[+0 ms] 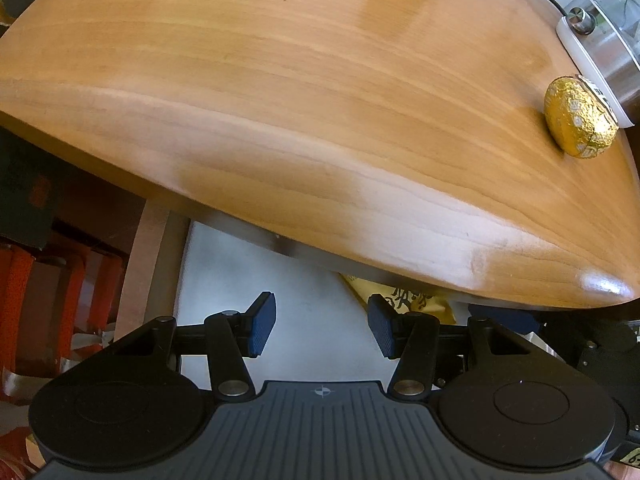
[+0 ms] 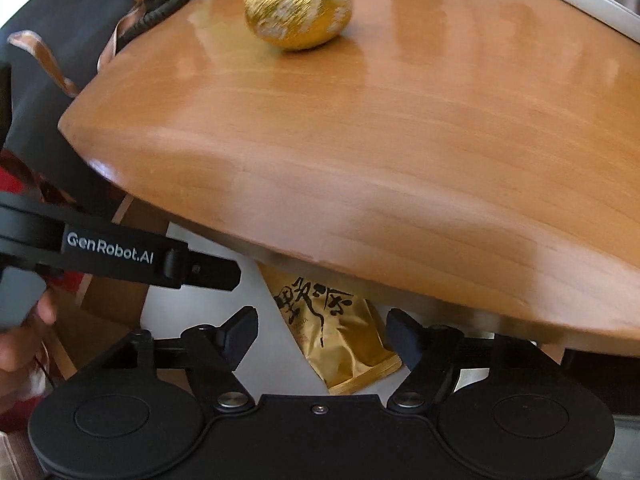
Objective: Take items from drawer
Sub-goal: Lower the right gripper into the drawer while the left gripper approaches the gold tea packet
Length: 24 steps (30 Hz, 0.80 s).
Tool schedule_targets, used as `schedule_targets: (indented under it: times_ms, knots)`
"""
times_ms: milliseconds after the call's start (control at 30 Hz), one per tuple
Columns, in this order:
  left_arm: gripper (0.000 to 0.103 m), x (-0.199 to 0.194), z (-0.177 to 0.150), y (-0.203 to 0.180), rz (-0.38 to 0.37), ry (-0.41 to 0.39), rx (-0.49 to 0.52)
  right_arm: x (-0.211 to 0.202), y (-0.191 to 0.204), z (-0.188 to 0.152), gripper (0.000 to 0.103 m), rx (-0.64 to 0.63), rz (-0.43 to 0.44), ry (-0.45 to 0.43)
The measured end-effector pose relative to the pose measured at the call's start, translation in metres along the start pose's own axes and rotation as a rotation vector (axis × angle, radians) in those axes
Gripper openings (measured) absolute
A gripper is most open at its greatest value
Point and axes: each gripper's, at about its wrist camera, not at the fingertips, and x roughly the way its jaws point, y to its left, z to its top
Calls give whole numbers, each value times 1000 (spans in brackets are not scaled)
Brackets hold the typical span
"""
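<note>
Both hand-held grippers are pointing steeply down over the front edge of a glossy, honey-coloured wooden tabletop [image 1: 320, 120], under which an open drawer with a pale grey-white floor [image 1: 304, 312] is showing.

The left gripper [image 1: 322, 326] is hanging above that drawer floor with its blue ribbed pads [image 1: 262, 326] standing wide apart and nothing between them. Just beyond its right-hand pad, a corner of a gold foil packet printed with black brush characters [image 1: 404, 300] is peeking out from under the table edge.

The right gripper [image 2: 324, 340] is also standing wide, its dark fingers [image 2: 240, 330] spread to either side of the same gold foil packet [image 2: 340, 340], which is lying flat in the drawer, partly tucked beneath the tabletop. The pads are not pressing on it (whether either finger grazes its edge cannot be told). In the right wrist view, the black body of the left gripper, lettered "GenRobot.AI" [image 2: 116, 250], is reaching in from the left, with part of a person's hand [image 2: 20, 340] behind it.

On the tabletop, a gold-foil-wrapped egg-shaped ball [image 1: 576, 116] is sitting near the far right edge, touching a white-based appliance with a metal knob [image 1: 592, 36].
</note>
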Motion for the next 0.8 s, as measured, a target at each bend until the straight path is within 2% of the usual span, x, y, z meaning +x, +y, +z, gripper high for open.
schedule_targets:
  times_ms: [133,233,567,700,800]
  knots:
    - [54,3,2,2,-3,6,-4,5,3,3,73,-23,-9,18]
    - [54,1,9,-15,-5,6,-2,9,4,5,76,-29,6,49]
    - [54,5,9,-34,-11,11,-5,20,7,8,77,-22,37,114]
    - [54,3,20,-33,-11,15,-10,23,10,8,77,-24,31,130]
    - [54,-15,9,-24,-10,16,-14,24,12,8,76,-22,28,131]
